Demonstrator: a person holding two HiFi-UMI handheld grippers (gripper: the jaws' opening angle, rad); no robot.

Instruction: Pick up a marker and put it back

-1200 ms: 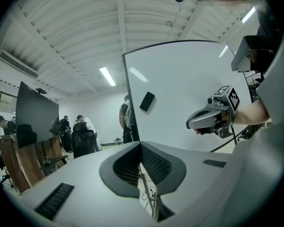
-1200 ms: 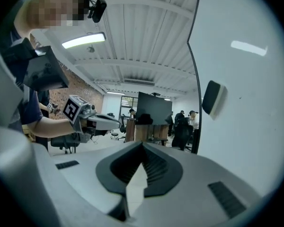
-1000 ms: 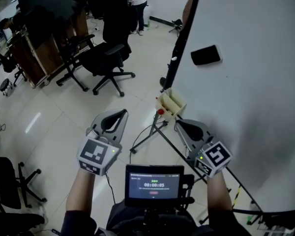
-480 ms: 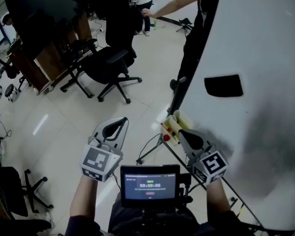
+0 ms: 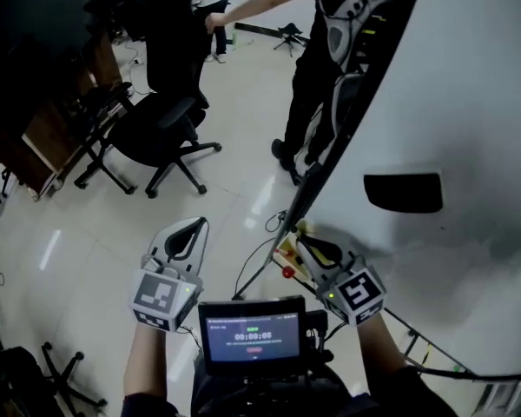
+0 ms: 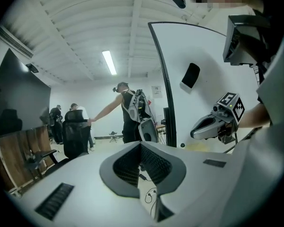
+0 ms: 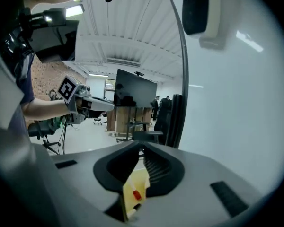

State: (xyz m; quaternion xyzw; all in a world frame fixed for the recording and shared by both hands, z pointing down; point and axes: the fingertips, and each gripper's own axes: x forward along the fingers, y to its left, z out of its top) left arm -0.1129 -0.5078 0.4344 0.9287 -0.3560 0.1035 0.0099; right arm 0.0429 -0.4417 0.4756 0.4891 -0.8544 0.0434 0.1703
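A small yellow marker tray (image 5: 284,253) hangs at the lower edge of the whiteboard (image 5: 469,102). A red-capped marker (image 5: 287,272) sits in it. My right gripper (image 5: 301,241) has its tips just above the tray; its jaws have just been opening and stand a narrow slit apart, with nothing pressed between them. In the right gripper view the tray (image 7: 132,186) and the marker's red cap (image 7: 137,195) show through the gap below the right gripper (image 7: 141,146). My left gripper (image 5: 197,222) hangs over the floor to the left, shut and holding nothing, as the left gripper (image 6: 141,144) shows in its own view.
A black eraser (image 5: 404,192) sticks to the whiteboard above the tray. A person in black (image 5: 330,33) stands at the board's far edge. An office chair (image 5: 152,129) stands on the floor at left. Stand legs and a cable (image 5: 256,259) run under the tray.
Both grippers have moved forward toward the whiteboard's edge. The right gripper's tips now reach the yellow tray. A person in black has come into view at the top.
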